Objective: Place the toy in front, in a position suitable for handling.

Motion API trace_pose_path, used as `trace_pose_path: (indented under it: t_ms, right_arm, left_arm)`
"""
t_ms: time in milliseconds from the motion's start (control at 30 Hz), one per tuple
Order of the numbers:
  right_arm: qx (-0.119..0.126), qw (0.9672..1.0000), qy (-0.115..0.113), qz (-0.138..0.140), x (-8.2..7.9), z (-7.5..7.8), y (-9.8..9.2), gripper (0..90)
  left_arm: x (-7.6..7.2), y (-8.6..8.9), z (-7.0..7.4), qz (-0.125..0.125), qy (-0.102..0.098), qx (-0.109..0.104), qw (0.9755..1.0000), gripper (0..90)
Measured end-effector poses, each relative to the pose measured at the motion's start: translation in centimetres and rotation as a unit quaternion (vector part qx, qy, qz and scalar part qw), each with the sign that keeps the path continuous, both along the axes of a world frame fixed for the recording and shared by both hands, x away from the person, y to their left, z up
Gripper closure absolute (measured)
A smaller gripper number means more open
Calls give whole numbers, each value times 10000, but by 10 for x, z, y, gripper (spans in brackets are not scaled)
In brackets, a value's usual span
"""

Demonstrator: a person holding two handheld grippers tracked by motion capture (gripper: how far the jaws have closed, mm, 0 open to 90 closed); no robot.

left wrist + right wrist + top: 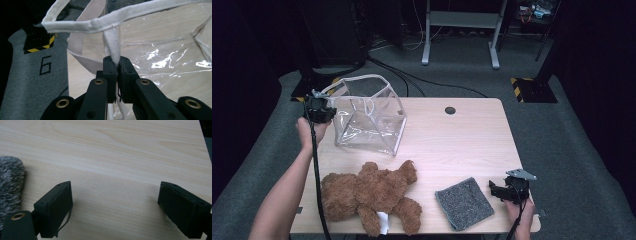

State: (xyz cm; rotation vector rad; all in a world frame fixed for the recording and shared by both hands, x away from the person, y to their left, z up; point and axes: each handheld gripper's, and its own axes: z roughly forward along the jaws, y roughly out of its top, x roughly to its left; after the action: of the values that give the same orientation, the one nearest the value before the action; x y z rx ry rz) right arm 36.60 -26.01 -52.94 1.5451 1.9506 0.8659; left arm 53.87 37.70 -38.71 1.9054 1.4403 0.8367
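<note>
While left hand-held gripper is clamped on the clear bag's white seam at the worktop's far-left, right hand-held gripper idles wide open, so teddy bear and grey cloth look still unpacked.

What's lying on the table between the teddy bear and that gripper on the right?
A grey cloth lies between the teddy bear and the right gripper, seen in the high view.

clear plastic bag noted, edged in off-white fabric trim. teddy bear recorded as brown with a white tag. cloth seen as mottled grey. table finished in pale wood grain. both grippers' jaws observed black.
</note>
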Motion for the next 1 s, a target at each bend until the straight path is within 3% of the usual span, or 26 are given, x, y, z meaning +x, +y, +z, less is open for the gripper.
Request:
trace_pose_path:
  t_ms: [333, 400, 433, 533, 700, 733, 900, 1000]
  right_arm:
    - [0, 10000, 1, -1, 0, 0, 0, 118]
    - [-1, 10000, 1, 1, 0, 0, 0, 118]
    - [-1, 10000, 0, 1, 0, 0, 0, 118]
    - [-2, 10000, 1, -1, 0, 0, 0, 118]
    - [-2, 10000, 2, -1, 0, 0, 0, 118]
    - [-3, 10000, 1, 0, 0, 0, 0, 118]
    - [-1, 10000, 1, -4, 0, 0, 0, 118]
    - [-2, 10000, 2, -4, 0, 0, 0, 118]
  left_arm:
    - [-13, 22, 1, 256, 18, 32, 9997, 850]
    - [-16, 24, 0, 237, -1, -42, 9997, 842]
    - [-18, 24, 1, 296, 8, -72, 9995, 827]
    - [-25, 24, 3, 330, 14, -370, 9988, 663]
    - [-40, 13, 5, 54, -57, -505, 9987, 460]
    - [-46, 4, 6, -112, -80, -611, 9980, 423]
    - [-59, -23, 9, -716, 69, -590, 9957, 359]
    - [-66, -38, 11, -970, 58, -539, 9938, 346]
